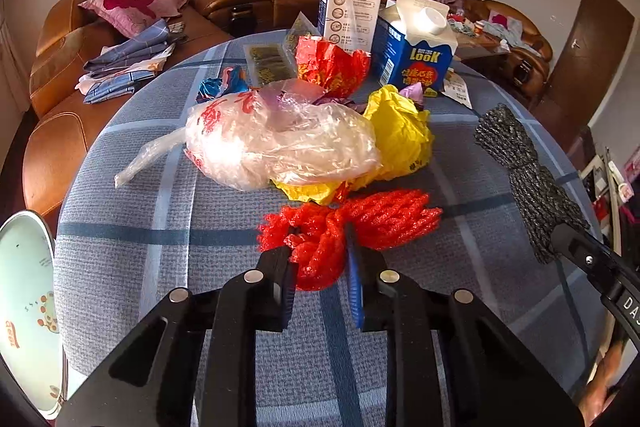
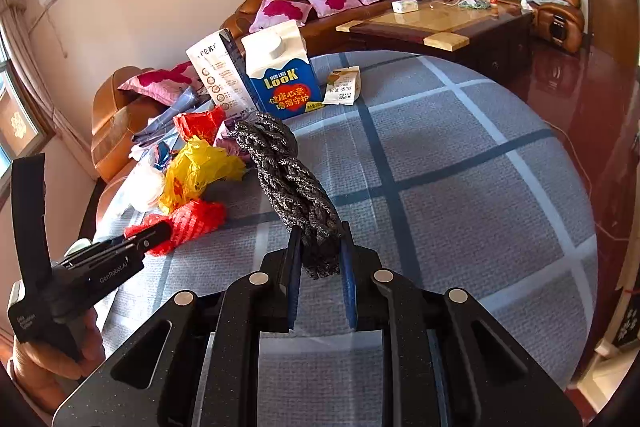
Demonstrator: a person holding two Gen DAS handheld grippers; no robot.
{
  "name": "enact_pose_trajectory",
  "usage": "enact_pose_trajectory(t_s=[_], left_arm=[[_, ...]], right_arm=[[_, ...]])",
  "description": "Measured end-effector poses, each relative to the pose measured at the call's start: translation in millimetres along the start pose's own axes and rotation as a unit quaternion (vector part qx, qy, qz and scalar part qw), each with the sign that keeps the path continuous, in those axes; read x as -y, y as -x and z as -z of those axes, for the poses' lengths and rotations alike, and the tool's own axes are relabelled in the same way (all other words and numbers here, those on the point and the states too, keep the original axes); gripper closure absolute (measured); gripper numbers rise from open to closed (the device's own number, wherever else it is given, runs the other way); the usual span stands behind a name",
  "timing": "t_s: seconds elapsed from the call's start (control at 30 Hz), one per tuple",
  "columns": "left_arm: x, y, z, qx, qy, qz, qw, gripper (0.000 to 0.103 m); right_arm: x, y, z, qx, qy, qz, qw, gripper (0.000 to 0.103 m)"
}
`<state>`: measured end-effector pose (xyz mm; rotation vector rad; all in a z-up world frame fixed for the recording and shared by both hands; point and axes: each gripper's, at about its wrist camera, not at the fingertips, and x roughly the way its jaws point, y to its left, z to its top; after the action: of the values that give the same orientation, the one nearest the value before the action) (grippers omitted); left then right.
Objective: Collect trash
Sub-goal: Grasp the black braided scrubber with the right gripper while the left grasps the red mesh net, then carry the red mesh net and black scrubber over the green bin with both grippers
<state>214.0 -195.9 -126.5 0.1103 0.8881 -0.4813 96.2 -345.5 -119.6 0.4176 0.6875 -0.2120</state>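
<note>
Trash lies on a round table with a blue plaid cloth point(image 1: 160, 211). My left gripper point(image 1: 320, 251) is shut on a red foam net point(image 1: 360, 219), which also shows in the right wrist view point(image 2: 196, 219). My right gripper point(image 2: 320, 239) is shut on a black foam net point(image 2: 288, 179) and holds it above the cloth; it also shows in the left wrist view point(image 1: 524, 179). Behind lie a clear plastic bag point(image 1: 280, 143), a yellow bag point(image 1: 400, 131), a red wrapper point(image 1: 332, 67), a blue milk carton point(image 1: 416, 51) and a white carton point(image 1: 348, 3).
A white bin lid point(image 1: 28, 307) shows at the lower left, beside the table. Brown leather sofas point(image 1: 64, 67) with pillows and cloths stand behind the table. A wooden coffee table point(image 2: 440, 23) stands at the back right. A small paper packet point(image 2: 344, 87) lies beside the blue carton.
</note>
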Motion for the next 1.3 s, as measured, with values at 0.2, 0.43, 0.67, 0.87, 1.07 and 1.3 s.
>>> enact_pose_trajectory(t_s=[0.2, 0.43, 0.67, 0.87, 1.07, 1.3], left_arm=[[-5, 32, 25, 0.012, 0.014, 0.026, 0.9995, 0.083], [-17, 74, 52, 0.035, 0.025, 0.028, 0.9987, 0.082], [-44, 104, 66, 0.063, 0.042, -0.014, 0.9971, 0.082], [-69, 131, 76, 0.089, 0.059, -0.042, 0.9934, 0.082], [-91, 153, 87, 0.104, 0.077, -0.062, 0.9896, 0.082], [-117, 173, 98, 0.118, 0.096, -0.088, 0.9845, 0.082]], right_arm=[[-5, 12, 10, 0.015, -0.010, 0.002, 1.000, 0.085], [-14, 18, 20, 0.010, -0.013, -0.001, 1.000, 0.085], [-36, 33, 30, 0.015, 0.004, -0.012, 1.000, 0.084], [-61, 44, 39, 0.016, 0.027, -0.026, 0.999, 0.085], [-89, 49, 47, 0.013, 0.050, -0.041, 0.998, 0.084], [-116, 53, 54, 0.009, 0.074, -0.057, 0.996, 0.085]])
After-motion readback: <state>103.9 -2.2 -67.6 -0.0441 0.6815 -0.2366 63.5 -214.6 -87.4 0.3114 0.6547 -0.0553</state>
